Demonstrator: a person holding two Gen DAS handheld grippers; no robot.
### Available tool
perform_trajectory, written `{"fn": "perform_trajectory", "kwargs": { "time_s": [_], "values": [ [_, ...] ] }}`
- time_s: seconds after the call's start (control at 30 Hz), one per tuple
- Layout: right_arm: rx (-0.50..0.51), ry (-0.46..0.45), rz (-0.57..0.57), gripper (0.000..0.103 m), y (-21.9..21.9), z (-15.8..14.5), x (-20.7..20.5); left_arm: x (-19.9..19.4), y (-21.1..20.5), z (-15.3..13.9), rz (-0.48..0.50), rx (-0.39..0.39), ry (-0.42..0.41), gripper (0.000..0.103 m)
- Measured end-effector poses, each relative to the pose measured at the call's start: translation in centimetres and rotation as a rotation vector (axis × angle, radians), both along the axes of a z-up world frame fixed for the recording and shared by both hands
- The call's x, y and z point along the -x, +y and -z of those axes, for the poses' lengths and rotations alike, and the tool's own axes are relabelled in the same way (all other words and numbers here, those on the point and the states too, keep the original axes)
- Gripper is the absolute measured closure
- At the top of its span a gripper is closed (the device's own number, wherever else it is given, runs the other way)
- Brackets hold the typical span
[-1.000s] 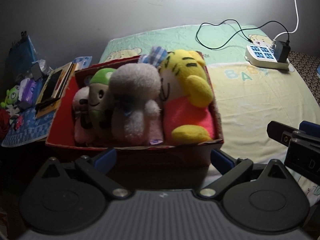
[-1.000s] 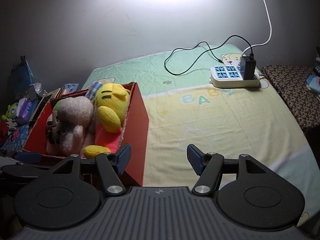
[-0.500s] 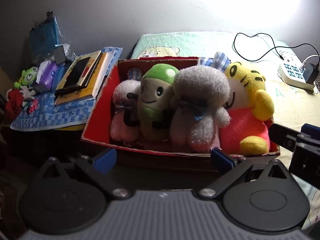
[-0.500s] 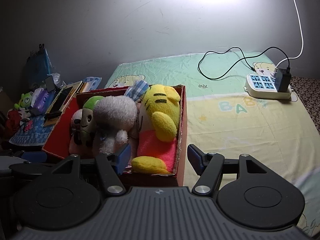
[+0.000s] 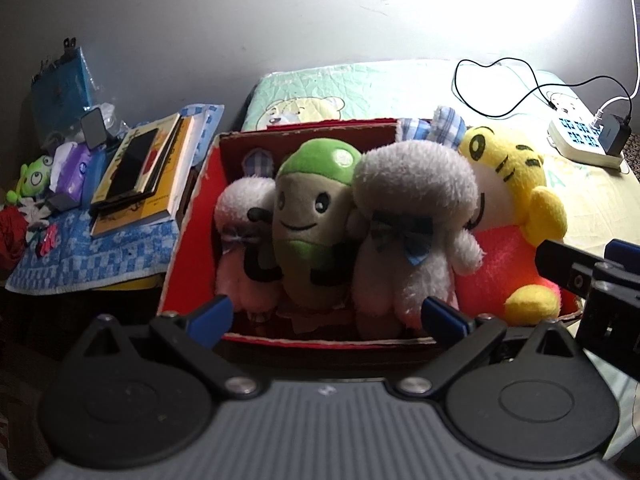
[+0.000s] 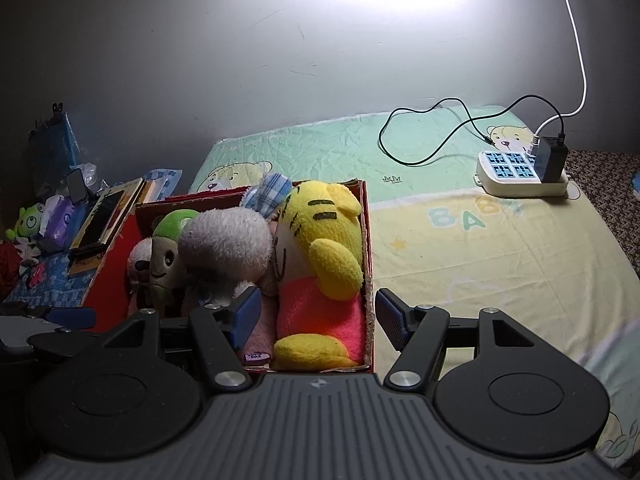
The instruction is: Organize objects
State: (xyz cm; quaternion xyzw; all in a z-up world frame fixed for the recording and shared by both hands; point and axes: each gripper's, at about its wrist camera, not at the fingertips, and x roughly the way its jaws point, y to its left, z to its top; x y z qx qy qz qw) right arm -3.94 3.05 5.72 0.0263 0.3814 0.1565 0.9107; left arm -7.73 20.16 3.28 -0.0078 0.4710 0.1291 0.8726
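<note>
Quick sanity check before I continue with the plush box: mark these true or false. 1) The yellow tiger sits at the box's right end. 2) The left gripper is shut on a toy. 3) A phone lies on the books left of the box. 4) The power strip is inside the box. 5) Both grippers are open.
1) True: the yellow tiger fills the right end of the red box.
2) False: the left gripper is open and holds nothing.
3) True: the phone lies on the books.
4) False: the power strip sits on the bed sheet.
5) True: the right gripper is open too.
</note>
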Motion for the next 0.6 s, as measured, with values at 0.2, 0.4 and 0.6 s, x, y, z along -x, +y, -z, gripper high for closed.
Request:
{"fn": "perform_trajectory", "kwargs": {
  "time_s": [0.2, 0.4, 0.6],
  "values": [
    [0.005, 0.006, 0.024, 0.037, 0.4, 0.2, -0.1, -0.7, 0.8, 0.2, 0.022, 0.019, 0.001, 0.002],
    [0.011, 0.007, 0.025, 0.037, 0.9, 0.2, -0.1, -0.8, 1.4, 0.3, 0.027, 0.017, -0.014, 0.003],
    [0.013, 0.005, 0.019, 0.037, 1.3, 0.1, 0.0, -0.6, 2.4, 0.1, -0.004, 0.018, -0.021, 0.004]
  ]
}}
